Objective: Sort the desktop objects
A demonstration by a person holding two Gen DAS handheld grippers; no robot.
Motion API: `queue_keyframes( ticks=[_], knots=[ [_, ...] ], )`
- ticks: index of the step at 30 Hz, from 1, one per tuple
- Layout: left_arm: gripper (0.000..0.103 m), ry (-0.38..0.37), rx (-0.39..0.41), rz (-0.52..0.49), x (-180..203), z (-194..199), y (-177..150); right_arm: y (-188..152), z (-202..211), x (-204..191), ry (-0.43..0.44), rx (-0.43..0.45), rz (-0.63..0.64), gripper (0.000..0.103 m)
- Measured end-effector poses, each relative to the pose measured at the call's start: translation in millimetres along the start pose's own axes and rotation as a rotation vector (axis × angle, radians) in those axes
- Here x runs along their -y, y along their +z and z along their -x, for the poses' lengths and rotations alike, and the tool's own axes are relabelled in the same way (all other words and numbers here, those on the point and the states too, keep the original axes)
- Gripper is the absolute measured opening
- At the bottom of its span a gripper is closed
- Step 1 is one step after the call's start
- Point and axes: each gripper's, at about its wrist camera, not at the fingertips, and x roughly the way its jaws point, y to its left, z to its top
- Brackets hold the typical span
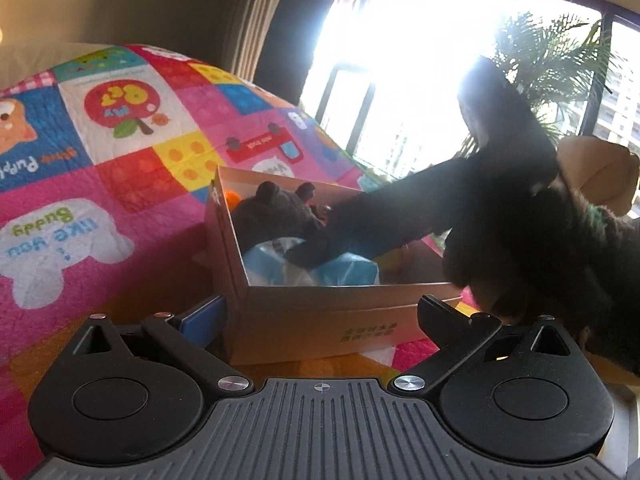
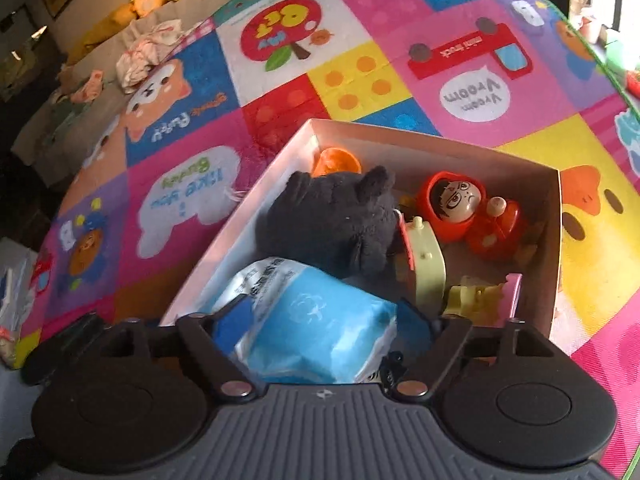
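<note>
Low in the right wrist view, your right gripper stands with its jaws spread wide, and the blue packet lies between the fingers without either pad visibly pressing on it. That packet rests in the near end of the cardboard box, just below the grey plush toy; the red figure sits toward the upper right corner of the box. At the bottom of the left wrist view, your left gripper is spread wide too, its fingers flanking the box's near wall, gripping nothing that shows. The box sits on the patchwork mat.
</note>
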Motion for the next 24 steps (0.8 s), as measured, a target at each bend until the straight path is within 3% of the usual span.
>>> queue_keyframes(
  ticks=[7,12,14,15,17,22,24],
  knots=[
    [0.103,0.036,-0.014,-0.005,5,11,-4,-8,6,-13,-0.1,0.003,0.076,0.089],
    [0.103,0.176,-0.047,-0.036,4,34,-11,-24,34,-18,-0.103,0.107,0.048,0.089],
    [0.103,0.236,-0.054,-0.034,0,44,-15,-46,61,-22,-0.103,0.209,0.042,0.093],
    [0.103,0.267,-0.06,-0.021,-3,49,-16,-60,74,-26,-0.111,0.26,0.043,0.102],
    [0.103,0.319,-0.073,0.023,-11,57,-18,-92,95,-34,-0.134,0.365,0.03,0.103],
    [0.103,0.475,-0.054,0.06,-20,76,-23,-151,98,-46,-0.224,0.389,-0.033,0.103],
    [0.103,0.488,-0.052,0.053,-20,80,-28,-167,87,-48,-0.233,0.365,-0.056,0.103]
  ],
)
